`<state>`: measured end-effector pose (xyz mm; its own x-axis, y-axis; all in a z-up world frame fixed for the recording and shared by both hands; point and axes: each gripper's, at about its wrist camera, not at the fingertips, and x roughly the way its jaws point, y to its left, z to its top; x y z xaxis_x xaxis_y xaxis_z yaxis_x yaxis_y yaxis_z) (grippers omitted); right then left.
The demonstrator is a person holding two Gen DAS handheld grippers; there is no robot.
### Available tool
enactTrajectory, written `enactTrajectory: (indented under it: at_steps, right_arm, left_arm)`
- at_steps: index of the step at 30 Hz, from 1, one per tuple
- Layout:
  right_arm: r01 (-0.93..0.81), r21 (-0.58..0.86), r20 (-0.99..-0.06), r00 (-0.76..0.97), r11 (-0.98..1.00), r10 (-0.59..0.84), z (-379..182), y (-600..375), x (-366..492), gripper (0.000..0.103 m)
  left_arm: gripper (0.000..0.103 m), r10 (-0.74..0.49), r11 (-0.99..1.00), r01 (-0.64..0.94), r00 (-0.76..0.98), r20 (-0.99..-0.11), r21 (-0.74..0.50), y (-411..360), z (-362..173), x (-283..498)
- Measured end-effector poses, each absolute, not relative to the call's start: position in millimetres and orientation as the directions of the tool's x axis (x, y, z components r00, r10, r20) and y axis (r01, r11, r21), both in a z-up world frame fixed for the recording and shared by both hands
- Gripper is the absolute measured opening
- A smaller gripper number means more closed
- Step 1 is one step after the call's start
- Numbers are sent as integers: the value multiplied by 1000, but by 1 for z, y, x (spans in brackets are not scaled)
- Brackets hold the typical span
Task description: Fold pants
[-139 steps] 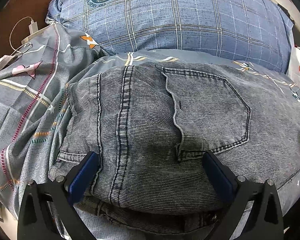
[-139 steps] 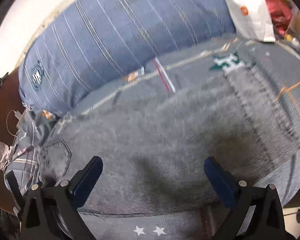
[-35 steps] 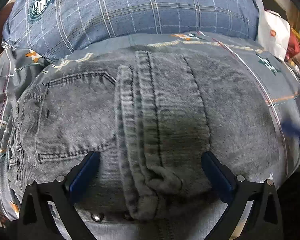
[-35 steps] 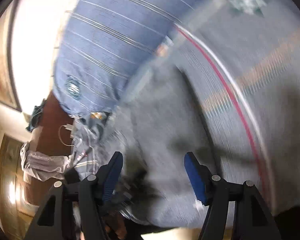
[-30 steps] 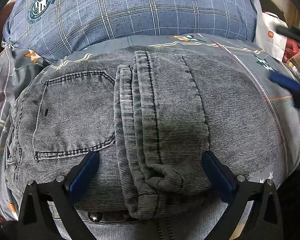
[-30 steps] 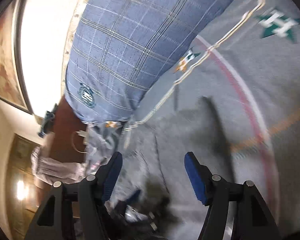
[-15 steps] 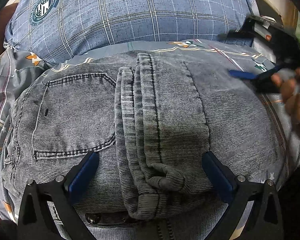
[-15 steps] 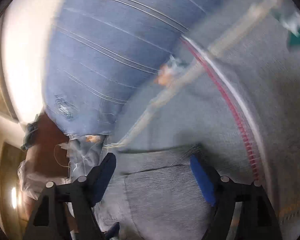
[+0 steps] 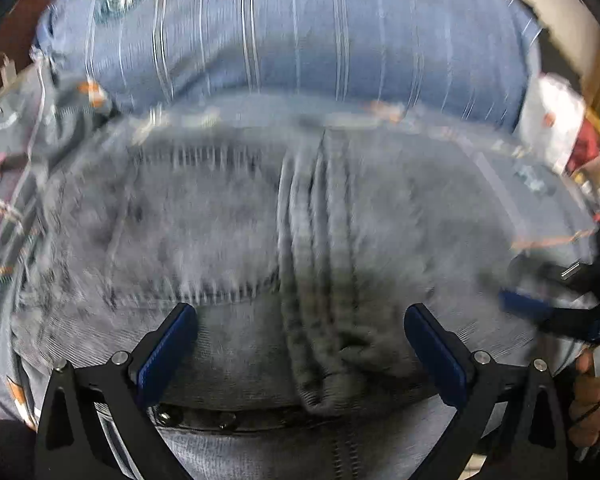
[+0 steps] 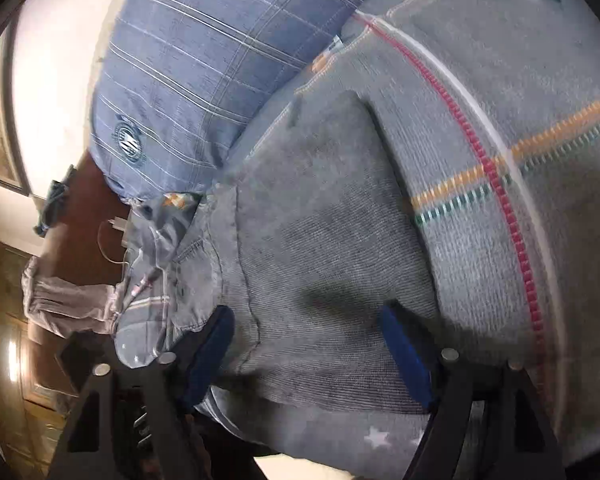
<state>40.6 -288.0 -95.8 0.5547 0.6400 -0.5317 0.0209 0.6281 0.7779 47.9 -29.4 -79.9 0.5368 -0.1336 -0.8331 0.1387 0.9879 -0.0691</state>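
Note:
The grey denim pants (image 9: 236, 240) lie folded in a compact stack on the patterned grey bedspread (image 10: 500, 120), back pocket to the left and a bundled seam down the middle. My left gripper (image 9: 300, 344) is open and empty, its blue pads straddling the stack's near edge. My right gripper (image 10: 308, 352) is open and empty over the right end of the folded pants (image 10: 320, 260). It also shows in the left wrist view (image 9: 540, 312) at the stack's right edge, held by a hand. The left wrist view is motion-blurred.
A large blue plaid pillow (image 9: 300, 32) lies behind the pants. A white bag (image 9: 552, 112) and coloured items sit at the far right. A brown bedside surface with a cable and charger (image 10: 112, 236) and crumpled grey cloth (image 10: 64, 300) are to the left.
The right gripper has swung down to the right edge of the folded pants. The left gripper has shifted slightly, blurring its view; the pants stack lies as before.

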Motion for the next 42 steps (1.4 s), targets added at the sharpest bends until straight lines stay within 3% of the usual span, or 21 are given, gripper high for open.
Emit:
enactTrajectory:
  at_steps: [3,15,37,42]
  right_arm:
    - [7,767,-540,545,641,641,-87,-288,42,80]
    - [-21,806,-483,555,592,678,-104,-291,42,80]
    - [-58,773,-508,540,632,671,-103,-284,43,81]
    - [-60,767,-512,543,639,665,-102,-281,44,84]
  left_arm:
    - [103,-80,988,157,563,-823,11,-37,-84,44]
    - [103,-58,991,130,565,-823,19,-38,-85,44]
    - [103,-49,993,113,566,-823,19,-37,-76,38]
    - [103,-119,992,102,687,-716,-68,-20,-31,13]
